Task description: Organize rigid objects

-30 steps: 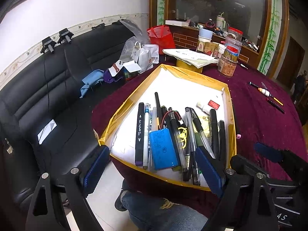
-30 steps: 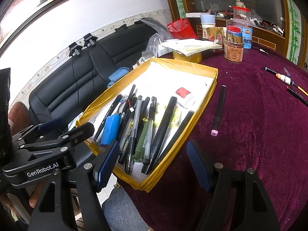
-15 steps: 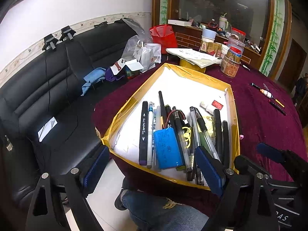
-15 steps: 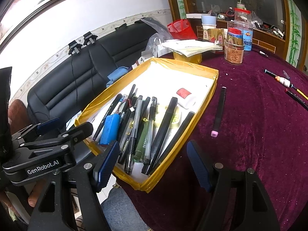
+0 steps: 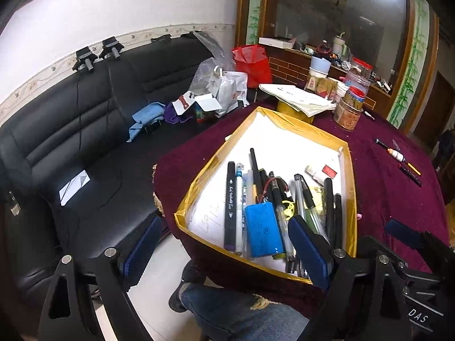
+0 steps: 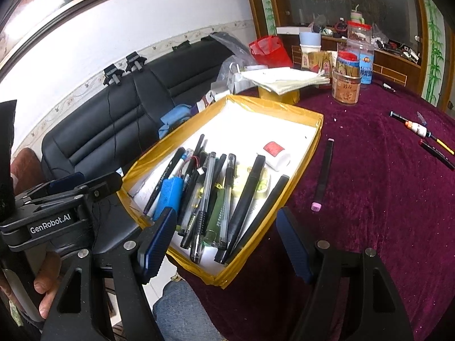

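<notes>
A gold-rimmed white tray [image 5: 290, 119] [image 6: 273, 103] lies on the maroon tablecloth and holds several pens, markers, a blue battery pack [image 5: 263, 227] [image 6: 169, 194] and a white bottle with a red label [image 6: 274, 153]. A black marker with a pink cap [image 6: 322, 177] lies on the cloth just right of the tray. Farther right lie other pens [image 6: 421, 130] [image 5: 398, 155]. My left gripper [image 5: 224, 251] hovers open over the tray's near end, holding nothing. My right gripper [image 6: 224, 244] is open too, above the tray's near corner.
A black leather sofa [image 5: 71, 130] with bags and cloths stands left of the table. Jars [image 6: 347, 85], cups, a stack of papers [image 5: 298, 99] and a yellow container crowd the far side. A person's knee in jeans [image 5: 241, 312] sits below the table edge.
Both grippers have drawn back and slightly left, so the tray sits farther right and smaller in view. Nothing was grasped or released; the objects have not moved.
</notes>
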The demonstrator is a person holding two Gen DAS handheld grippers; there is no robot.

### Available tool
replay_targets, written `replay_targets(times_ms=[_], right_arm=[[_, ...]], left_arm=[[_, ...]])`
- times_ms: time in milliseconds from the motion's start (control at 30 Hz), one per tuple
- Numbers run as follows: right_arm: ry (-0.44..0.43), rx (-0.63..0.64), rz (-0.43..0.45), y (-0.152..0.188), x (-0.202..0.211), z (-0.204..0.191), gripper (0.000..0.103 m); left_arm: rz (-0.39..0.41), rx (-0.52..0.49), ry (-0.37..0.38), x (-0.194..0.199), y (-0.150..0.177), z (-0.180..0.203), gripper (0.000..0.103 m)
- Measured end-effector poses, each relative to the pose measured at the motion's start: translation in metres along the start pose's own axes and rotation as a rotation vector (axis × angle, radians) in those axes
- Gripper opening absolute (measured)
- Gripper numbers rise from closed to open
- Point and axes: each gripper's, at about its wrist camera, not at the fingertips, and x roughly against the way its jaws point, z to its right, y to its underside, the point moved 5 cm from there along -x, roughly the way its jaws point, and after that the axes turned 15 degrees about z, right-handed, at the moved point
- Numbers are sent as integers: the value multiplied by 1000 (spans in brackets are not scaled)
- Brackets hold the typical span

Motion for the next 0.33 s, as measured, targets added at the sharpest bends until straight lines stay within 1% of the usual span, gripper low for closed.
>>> replay_targets(times_ms=[100, 233, 300, 333], right_arm=[[0, -2, 4, -2, 4, -1, 72], [5, -7, 11, -3, 12, -2, 72], [8, -9, 16, -3, 16, -3, 72], [11, -8, 18, -3, 19, -4, 72]], left_arm=[[1, -12, 2, 5, -1, 0, 93], [-10, -34, 52, 8, -1, 5, 93], [8, -40, 26, 9, -1, 3, 93], [8, -31, 29, 12, -1, 2, 93]])
